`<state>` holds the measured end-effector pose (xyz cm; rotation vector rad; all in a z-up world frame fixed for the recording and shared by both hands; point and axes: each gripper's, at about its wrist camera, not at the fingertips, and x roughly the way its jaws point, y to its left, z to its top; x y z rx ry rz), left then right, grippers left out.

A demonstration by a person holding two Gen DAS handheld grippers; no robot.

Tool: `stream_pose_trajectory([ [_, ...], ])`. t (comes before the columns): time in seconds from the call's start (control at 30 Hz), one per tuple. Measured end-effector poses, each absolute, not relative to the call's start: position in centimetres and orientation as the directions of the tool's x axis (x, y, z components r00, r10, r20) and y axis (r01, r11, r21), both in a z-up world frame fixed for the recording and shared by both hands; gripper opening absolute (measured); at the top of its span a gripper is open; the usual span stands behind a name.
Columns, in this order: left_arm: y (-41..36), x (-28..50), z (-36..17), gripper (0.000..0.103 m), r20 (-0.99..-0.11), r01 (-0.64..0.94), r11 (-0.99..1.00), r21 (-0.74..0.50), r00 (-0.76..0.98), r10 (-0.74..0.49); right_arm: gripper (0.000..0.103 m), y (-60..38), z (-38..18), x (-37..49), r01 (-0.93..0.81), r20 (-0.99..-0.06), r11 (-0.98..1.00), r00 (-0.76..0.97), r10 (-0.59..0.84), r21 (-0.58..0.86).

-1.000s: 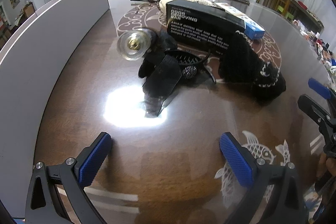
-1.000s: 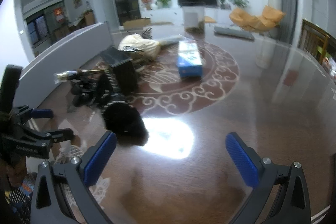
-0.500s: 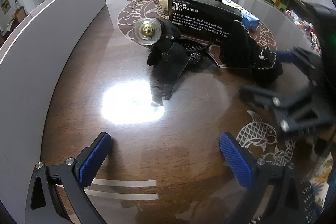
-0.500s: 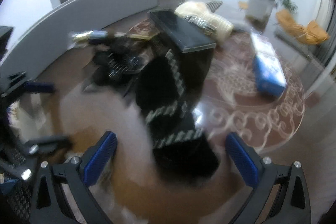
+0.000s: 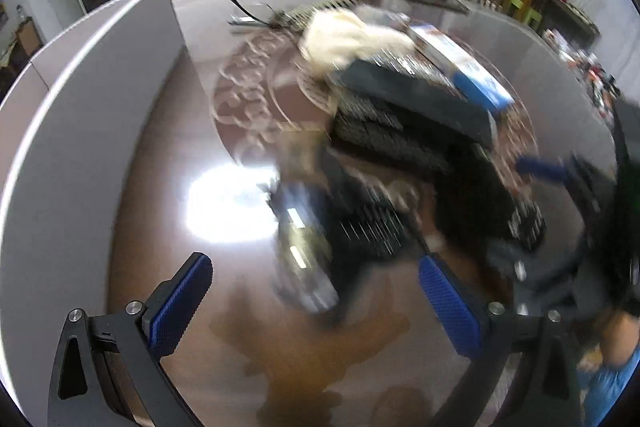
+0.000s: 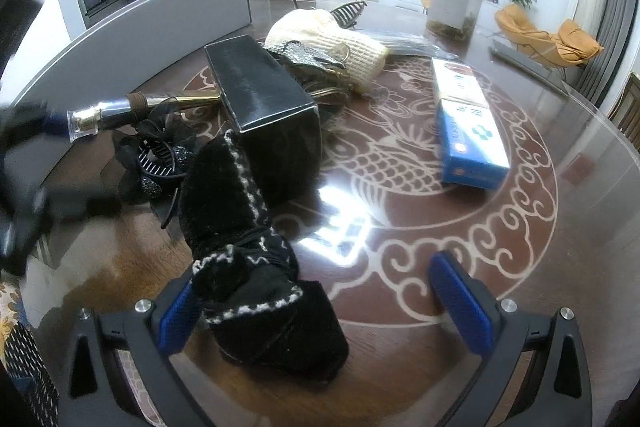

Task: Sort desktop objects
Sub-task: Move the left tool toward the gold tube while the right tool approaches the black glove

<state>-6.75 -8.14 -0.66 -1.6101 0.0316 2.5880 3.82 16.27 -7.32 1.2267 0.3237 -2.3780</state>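
Observation:
A black knit item with white trim lies on the table, its near end between the fingers of my open right gripper, touching the left pad. Behind it stand a black box, a perfume bottle, a black hair clip, a cream knit hat and a blue box. The left wrist view is blurred: my open left gripper sits close in front of the bottle and clip pile, with the black box behind. The right gripper shows at its right edge.
A grey curved partition runs along the table's left side, also in the left wrist view. A clear container stands at the far side. The brown glass tabletop carries a fish pattern and bright glare.
Both grippers moved forward toward the pile. The right gripper now straddles the near end of the black knit item. The left view became blurred from fast motion.

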Motion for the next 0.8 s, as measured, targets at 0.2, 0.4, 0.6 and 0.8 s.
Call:
stream_pose_trajectory([
  [0.2,-12.4,-9.9,-2.1,0.103,-0.932,0.061,-0.987,-0.149,-0.341,0.119,0.103,16.3,-7.3,4.0,0.485,-0.815,-0.875,-0.508,-0.278,-0.005],
  [0.4,-14.3,-11.0,-1.5,0.103,-0.927,0.109,-0.979,-0.172,-0.353,0.123,0.103,16.3,-7.3,4.1,0.485,-0.815,-0.875,-0.509,-0.278,-0.004],
  [0.6,-12.0,-12.1,-2.7,0.103,-0.945,0.037,-0.992,-0.122,-0.309,0.105,0.103,16.2,-7.3,4.1,0.485,-0.815,-0.875,-0.509,-0.278,-0.004],
  [0.8,-11.9,-13.8,-3.3,0.103,-0.944,0.001,-0.994,-0.107,-0.315,0.101,0.103,16.2,-7.3,4.2,0.485,-0.814,-0.875,-0.509,-0.279,-0.004],
])
